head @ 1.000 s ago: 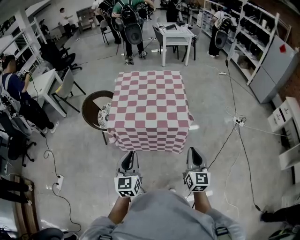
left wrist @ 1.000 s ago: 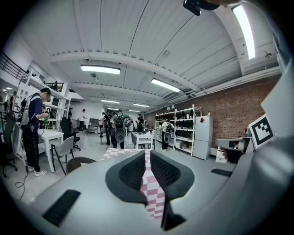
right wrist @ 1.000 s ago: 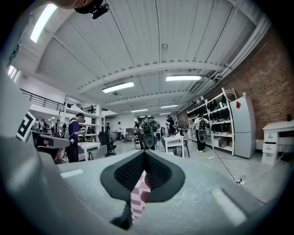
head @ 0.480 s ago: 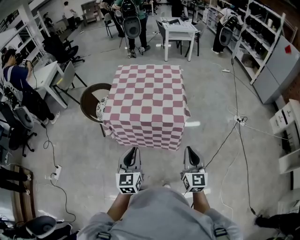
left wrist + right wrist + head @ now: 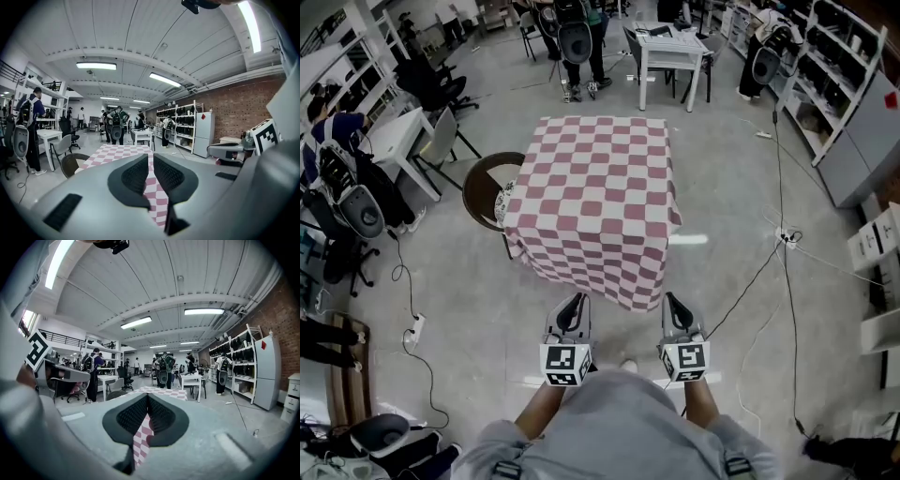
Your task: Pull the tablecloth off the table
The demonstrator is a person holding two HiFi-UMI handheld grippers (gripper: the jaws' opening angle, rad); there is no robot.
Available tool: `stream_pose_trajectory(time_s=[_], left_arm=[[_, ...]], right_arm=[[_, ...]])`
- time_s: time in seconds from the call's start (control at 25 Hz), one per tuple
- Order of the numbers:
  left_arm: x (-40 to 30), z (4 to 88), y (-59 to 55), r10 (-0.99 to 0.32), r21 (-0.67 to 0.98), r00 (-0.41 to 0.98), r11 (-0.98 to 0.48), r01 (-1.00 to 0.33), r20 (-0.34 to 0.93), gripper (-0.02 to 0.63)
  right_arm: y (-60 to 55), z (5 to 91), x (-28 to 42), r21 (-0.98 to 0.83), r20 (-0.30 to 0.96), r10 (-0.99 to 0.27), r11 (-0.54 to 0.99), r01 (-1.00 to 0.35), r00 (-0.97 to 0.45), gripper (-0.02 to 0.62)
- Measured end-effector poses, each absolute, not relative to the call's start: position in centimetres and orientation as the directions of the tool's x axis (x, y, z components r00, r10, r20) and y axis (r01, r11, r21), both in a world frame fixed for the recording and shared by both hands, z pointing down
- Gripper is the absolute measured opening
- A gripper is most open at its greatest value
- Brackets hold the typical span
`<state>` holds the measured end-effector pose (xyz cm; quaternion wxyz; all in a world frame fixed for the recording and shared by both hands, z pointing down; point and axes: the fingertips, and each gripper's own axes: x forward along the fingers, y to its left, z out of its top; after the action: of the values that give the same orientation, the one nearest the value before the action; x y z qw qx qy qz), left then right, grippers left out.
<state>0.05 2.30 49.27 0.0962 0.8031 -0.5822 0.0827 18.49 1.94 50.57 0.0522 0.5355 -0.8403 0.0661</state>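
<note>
A pink-and-white checked tablecloth (image 5: 595, 187) covers a square table and hangs down its sides. In the head view my left gripper (image 5: 576, 300) and right gripper (image 5: 670, 298) point at the near hem, just short of it. The left gripper view looks along its jaws (image 5: 150, 157). They stand a narrow slit apart with nothing gripped, and the tablecloth (image 5: 117, 152) shows beyond them. In the right gripper view the right gripper (image 5: 147, 396) is shut with its tips touching and empty, with the tablecloth (image 5: 159, 391) ahead of it.
A round brown chair (image 5: 483, 197) with a patterned cushion stands tucked against the table's left side. Cables (image 5: 778, 262) run over the floor at the right. A white table (image 5: 670, 47), people with backpacks (image 5: 577, 37), shelves (image 5: 834, 84) and a white desk (image 5: 398, 141) ring the area.
Both grippers have come forward to the cloth's near hem. The gap between them has narrowed and the table sits a little closer. The cloth lies as before.
</note>
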Motion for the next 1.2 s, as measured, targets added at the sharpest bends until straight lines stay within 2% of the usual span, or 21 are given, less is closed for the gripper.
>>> stream_pose_trajectory(time_s=[0.52, 0.84, 1.2], left_arm=[[0.8, 51.0, -5.5, -0.900, 0.081, 0.365, -0.356, -0.931, 0.239, 0.035], [-1.8, 50.0, -14.4, -0.906, 0.048, 0.376, -0.374, -0.926, 0.193, 0.035], [-6.2, 51.7, -21.2, -0.923, 0.010, 0.335, -0.339, -0.941, 0.191, 0.035]], right_arm=[[-3.8, 52.7, 17.0, -0.024, 0.225, -0.869, 0.446, -0.895, -0.440, 0.003], [-12.2, 53.1, 14.6, 0.038, 0.258, -0.871, 0.442, -0.896, -0.418, 0.003], [-19.1, 56.3, 12.6, 0.162, 0.359, -0.841, 0.483, -0.861, -0.404, 0.003]])
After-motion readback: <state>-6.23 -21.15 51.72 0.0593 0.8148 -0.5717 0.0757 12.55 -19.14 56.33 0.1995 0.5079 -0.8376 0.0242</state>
